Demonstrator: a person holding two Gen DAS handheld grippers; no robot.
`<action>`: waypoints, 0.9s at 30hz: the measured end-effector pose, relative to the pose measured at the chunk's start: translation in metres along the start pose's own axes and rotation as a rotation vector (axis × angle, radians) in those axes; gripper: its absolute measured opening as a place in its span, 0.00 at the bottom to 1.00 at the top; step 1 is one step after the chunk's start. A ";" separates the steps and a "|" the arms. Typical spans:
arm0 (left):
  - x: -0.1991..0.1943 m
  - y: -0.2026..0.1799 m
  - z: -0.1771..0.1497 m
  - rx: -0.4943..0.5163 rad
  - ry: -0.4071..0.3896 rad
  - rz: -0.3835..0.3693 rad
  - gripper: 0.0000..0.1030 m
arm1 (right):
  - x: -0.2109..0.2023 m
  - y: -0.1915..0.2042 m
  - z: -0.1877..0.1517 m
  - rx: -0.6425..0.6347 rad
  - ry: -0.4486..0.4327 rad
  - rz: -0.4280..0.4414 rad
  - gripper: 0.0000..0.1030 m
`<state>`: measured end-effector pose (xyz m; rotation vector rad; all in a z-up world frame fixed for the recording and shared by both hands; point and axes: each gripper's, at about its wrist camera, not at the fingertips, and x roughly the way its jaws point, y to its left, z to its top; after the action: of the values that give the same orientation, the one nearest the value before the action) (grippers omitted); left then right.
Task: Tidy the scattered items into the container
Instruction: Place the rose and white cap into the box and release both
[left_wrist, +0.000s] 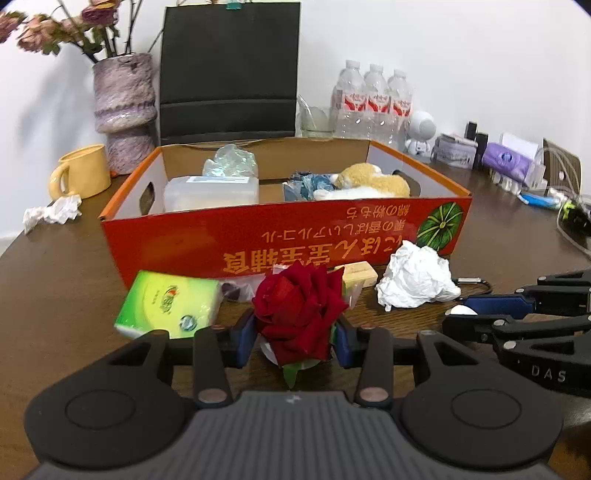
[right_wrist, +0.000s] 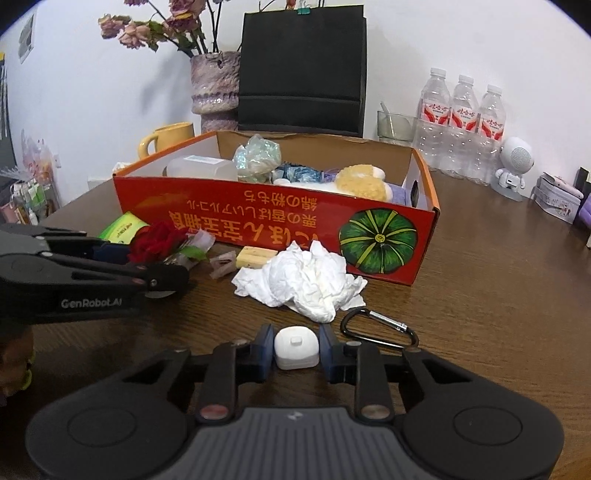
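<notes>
An open orange cardboard box (left_wrist: 258, 236) stands mid-table, holding a clear plastic tub, crumpled wrappers and a plush toy. A red rose (left_wrist: 299, 310) lies in front of it, and my left gripper (left_wrist: 295, 339) is shut on the bloom, both blue pads against the petals. Further right, my right gripper (right_wrist: 296, 347) is shut on a small white case (right_wrist: 296, 349) on the tabletop. Loose before the box lie a crumpled white tissue (right_wrist: 306, 280), a green tissue pack (left_wrist: 166, 302), a yellow block (right_wrist: 255, 256), a small clear packet (right_wrist: 223, 264) and a black carabiner (right_wrist: 380, 328).
Behind the box stand a black paper bag (left_wrist: 229, 70), a vase of dried flowers (left_wrist: 123, 110), a glass and three water bottles (left_wrist: 373, 99). A yellow mug (left_wrist: 83, 170) and another crumpled tissue (left_wrist: 51, 212) sit at the left. Small gadgets and cables crowd the far right.
</notes>
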<state>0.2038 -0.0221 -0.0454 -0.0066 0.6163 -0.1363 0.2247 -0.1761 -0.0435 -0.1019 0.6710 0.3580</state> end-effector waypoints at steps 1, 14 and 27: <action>-0.006 0.002 0.000 -0.013 -0.009 -0.007 0.41 | -0.003 -0.001 -0.001 0.007 -0.009 0.001 0.24; -0.040 0.045 0.117 -0.061 -0.187 -0.011 0.42 | -0.049 -0.038 0.091 0.060 -0.233 0.005 0.24; 0.117 0.056 0.191 -0.044 0.120 0.163 0.42 | 0.119 -0.049 0.222 -0.034 0.072 -0.121 0.24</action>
<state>0.4152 0.0112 0.0407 0.0095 0.7364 0.0355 0.4594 -0.1411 0.0541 -0.1878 0.7269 0.2506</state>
